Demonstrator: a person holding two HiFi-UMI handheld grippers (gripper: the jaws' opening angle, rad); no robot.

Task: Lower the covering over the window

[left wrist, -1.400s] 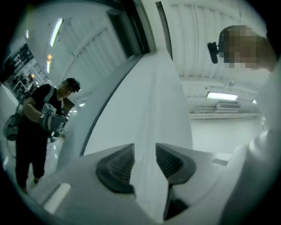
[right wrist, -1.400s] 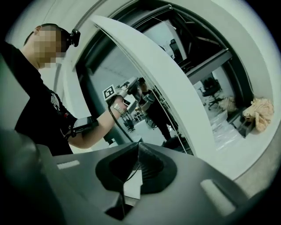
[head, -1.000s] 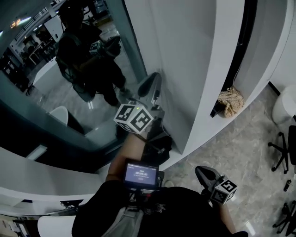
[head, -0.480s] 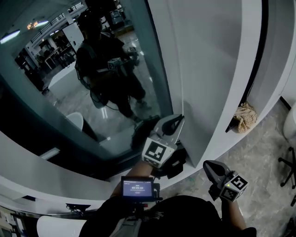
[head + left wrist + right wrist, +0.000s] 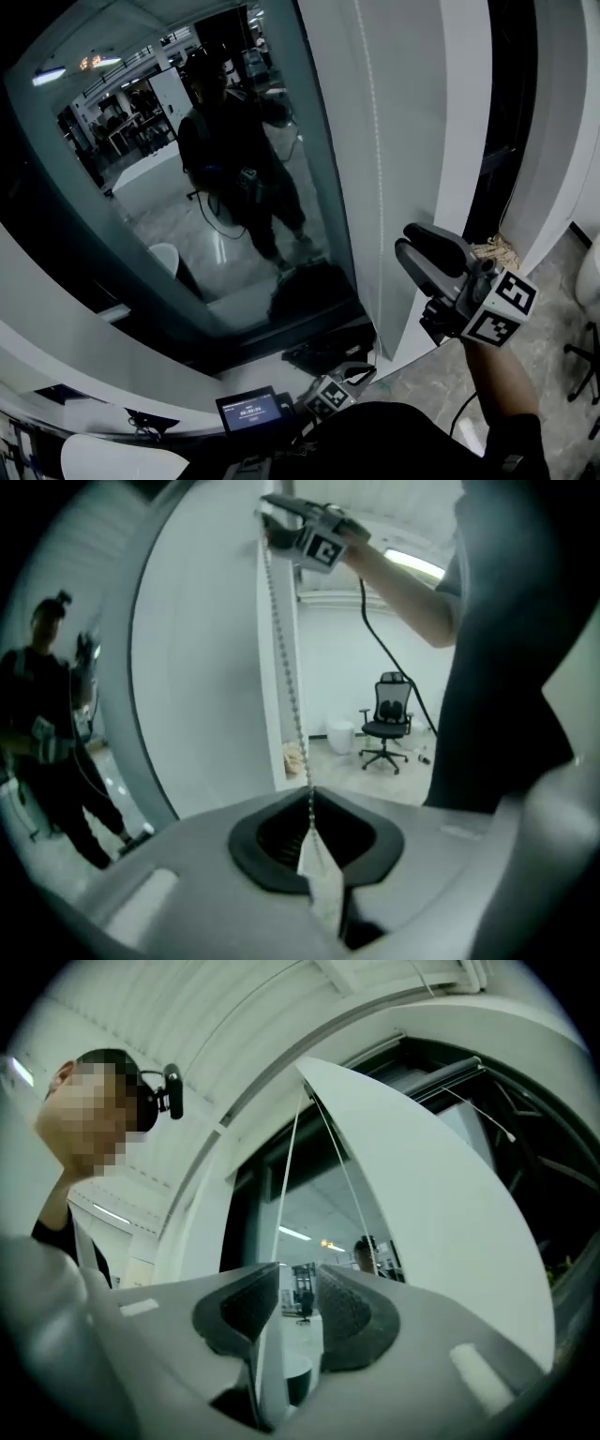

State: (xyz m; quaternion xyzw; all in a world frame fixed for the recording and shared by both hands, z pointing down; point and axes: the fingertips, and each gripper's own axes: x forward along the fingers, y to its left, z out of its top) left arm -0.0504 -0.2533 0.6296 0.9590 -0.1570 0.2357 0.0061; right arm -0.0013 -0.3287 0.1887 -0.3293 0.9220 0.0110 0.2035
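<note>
Your right gripper (image 5: 417, 248) has risen high up the bead chain (image 5: 372, 141), and its jaws have just been opening, a strand between them unpinched. Your left gripper (image 5: 311, 850) has dropped low, clamped on that chain. Left of the chain the window glass (image 5: 234, 159) stands bare, the covering above it out of sight. Close on the wrong strand, or miss it, and the covering could climb back or the chain swing free.

Grey right claw (image 5: 405, 242) and left claw (image 5: 366, 370), each with 1 black-and-white marker cube (image 5: 497, 309); black top (image 5: 394, 441)
</note>
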